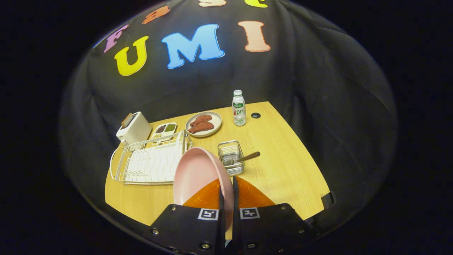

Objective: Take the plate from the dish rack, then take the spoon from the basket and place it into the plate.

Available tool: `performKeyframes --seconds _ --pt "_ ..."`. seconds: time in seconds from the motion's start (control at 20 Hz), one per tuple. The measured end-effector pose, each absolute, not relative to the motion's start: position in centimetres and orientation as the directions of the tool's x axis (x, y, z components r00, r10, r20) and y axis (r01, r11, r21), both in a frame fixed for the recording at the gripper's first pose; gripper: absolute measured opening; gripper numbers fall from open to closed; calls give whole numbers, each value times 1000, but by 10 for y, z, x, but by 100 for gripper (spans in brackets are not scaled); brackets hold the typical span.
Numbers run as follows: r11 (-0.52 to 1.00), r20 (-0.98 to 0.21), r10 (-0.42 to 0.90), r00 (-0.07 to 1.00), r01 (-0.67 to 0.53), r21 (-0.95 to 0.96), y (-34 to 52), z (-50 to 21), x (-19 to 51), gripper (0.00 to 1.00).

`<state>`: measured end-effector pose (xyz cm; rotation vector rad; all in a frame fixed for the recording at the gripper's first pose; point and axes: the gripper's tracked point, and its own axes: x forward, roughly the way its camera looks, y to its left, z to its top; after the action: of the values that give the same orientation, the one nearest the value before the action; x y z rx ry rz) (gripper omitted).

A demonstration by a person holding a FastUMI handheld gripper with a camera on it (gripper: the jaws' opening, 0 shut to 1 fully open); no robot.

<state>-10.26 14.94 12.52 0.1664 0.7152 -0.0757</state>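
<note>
My gripper (228, 193) is shut on the rim of a pink plate (198, 175), which I hold tilted on edge above the table, its hollow side facing left. The white wire dish rack (150, 163) lies to the left of the plate, with nothing standing in it. Just beyond the plate stands a small wire basket (230, 157). A spoon (244, 158) with a brown handle leans out of the basket to the right.
Along the far side of the wooden table (283, 159) are a white toaster (134, 128), a small two-part dish (165, 129), a plate with reddish food (203, 124) and a bottle (239, 108). A dark hole (255, 115) sits near the bottle.
</note>
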Motion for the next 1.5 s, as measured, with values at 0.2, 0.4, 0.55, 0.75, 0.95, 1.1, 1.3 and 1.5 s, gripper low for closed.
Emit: performKeyframes --seconds 0.2,0.4,0.55,0.75,0.95,1.1,1.3,1.5 --pt "973 -706 56 705 119 196 152 87 -115 8" --pt "959 -728 139 671 93 269 167 48 -112 8" --pt "942 -727 206 655 68 328 181 25 -112 8" --pt "928 -749 259 610 57 367 199 -7 -104 8" --pt "919 -756 315 574 14 394 222 -23 -102 8" --pt "904 -758 358 545 1 428 238 -38 -99 8" --pt "889 -757 392 523 -3 458 245 -53 -95 8" --pt "879 -753 414 511 -10 476 245 -61 -93 10"
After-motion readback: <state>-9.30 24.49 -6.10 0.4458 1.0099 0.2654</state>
